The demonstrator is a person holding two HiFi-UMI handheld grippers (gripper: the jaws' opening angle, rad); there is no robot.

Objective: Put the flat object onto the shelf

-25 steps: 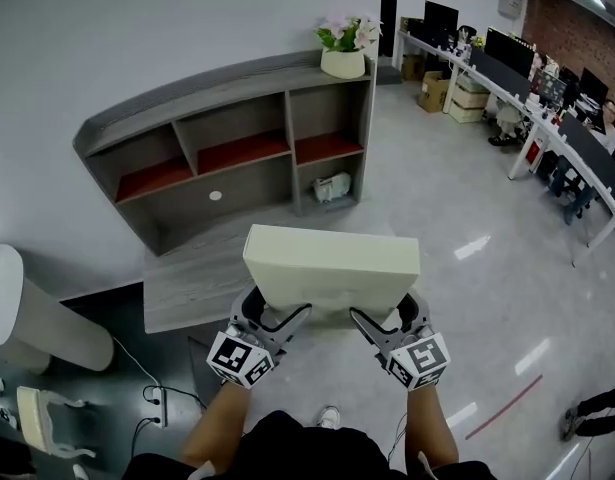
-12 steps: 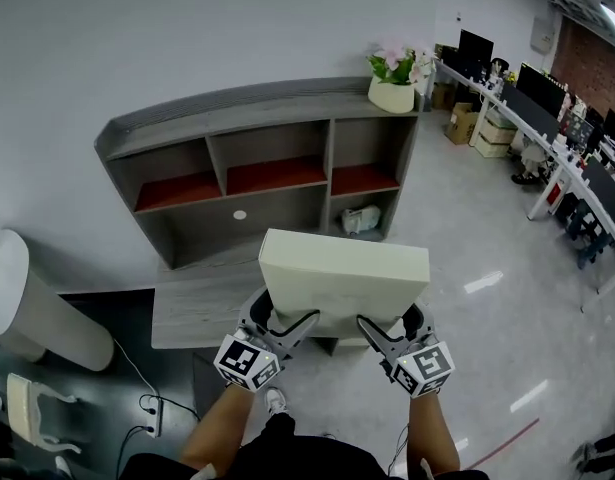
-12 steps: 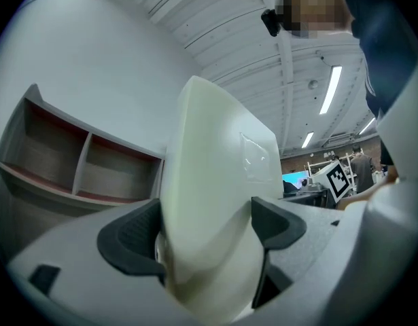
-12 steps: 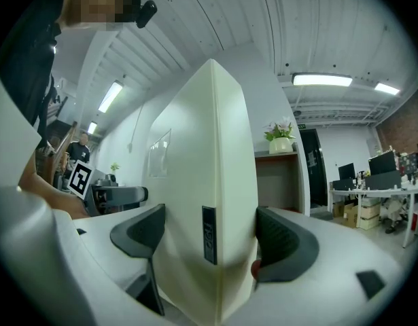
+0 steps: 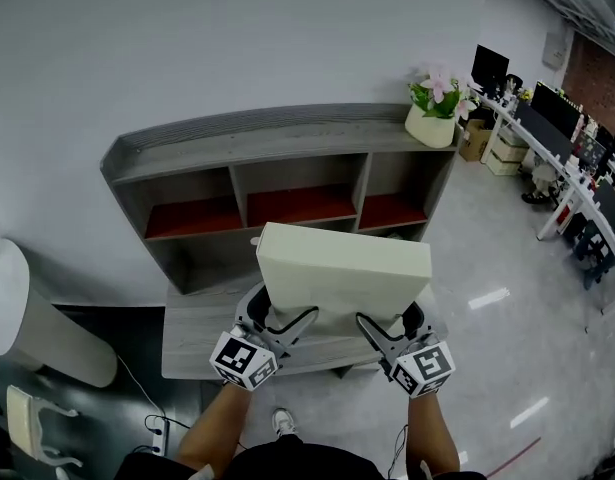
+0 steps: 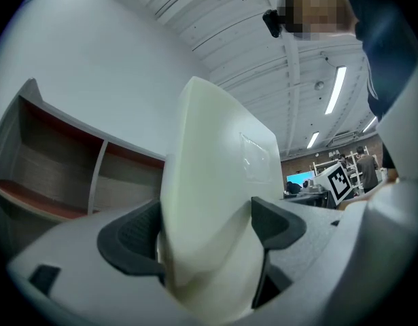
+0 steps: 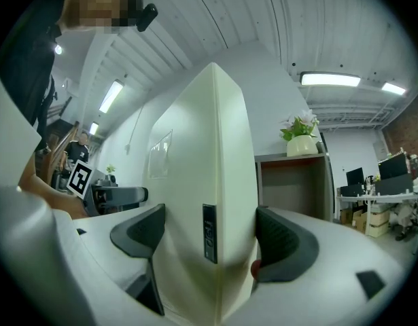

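Cream flat rectangular slab held aloft before the grey wooden shelf unit with red-lined compartments, left hand-held gripper and right hand-held gripper each clamped on its near edge, white pot of pink flowers atop the shelf unit

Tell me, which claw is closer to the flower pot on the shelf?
Right. The flower pot tops the shelf's right end; the right claw grips the box's right side below it, the left claw its left side, farther off.
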